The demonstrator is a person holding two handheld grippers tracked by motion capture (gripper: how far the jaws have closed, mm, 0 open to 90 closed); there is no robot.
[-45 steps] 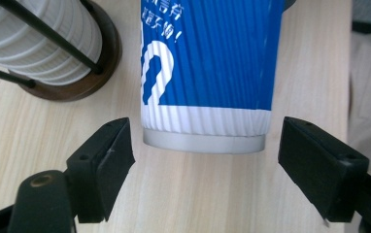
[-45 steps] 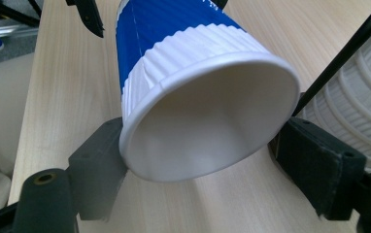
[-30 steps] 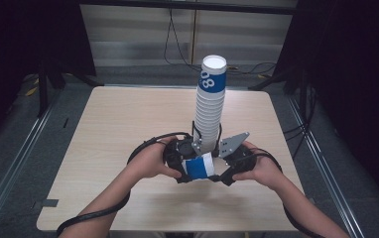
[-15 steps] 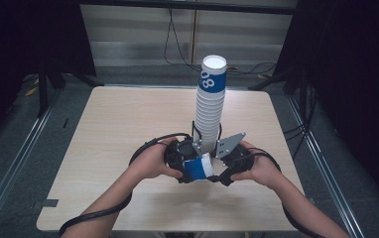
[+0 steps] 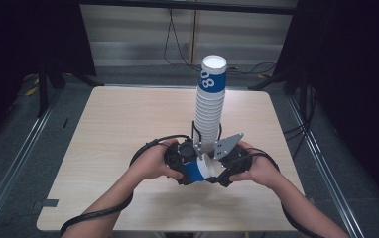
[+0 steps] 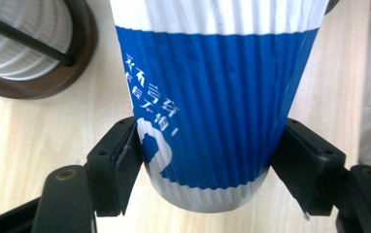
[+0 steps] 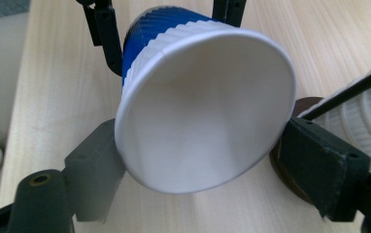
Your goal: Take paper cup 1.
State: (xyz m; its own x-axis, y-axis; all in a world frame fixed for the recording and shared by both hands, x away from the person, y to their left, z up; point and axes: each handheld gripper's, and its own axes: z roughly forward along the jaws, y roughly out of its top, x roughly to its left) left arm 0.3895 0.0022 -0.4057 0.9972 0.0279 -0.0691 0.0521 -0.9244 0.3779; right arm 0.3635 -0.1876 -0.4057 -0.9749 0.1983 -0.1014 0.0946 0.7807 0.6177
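A blue-and-white ribbed paper cup (image 5: 197, 171) lies on its side between both grippers, just above the table (image 5: 118, 124). My left gripper (image 5: 188, 172) has just been closing its jaws and is now shut on the cup's blue lower part (image 6: 212, 87); both pads (image 6: 125, 165) press its sides. From the opposite end, my right gripper (image 5: 213, 171) faces the cup's open mouth (image 7: 203, 116), with its jaws touching the white rim on both sides. A hand holds each gripper.
A tall stack of upside-down white cups (image 5: 210, 109) stands in a wire holder with a round brown base (image 6: 62, 73), directly behind the grippers. Cables trail from both grippers toward the table's near edge. Bare wood lies to the left and right.
Both hands and the cup stay where they were; no clear shift shows in the high view.
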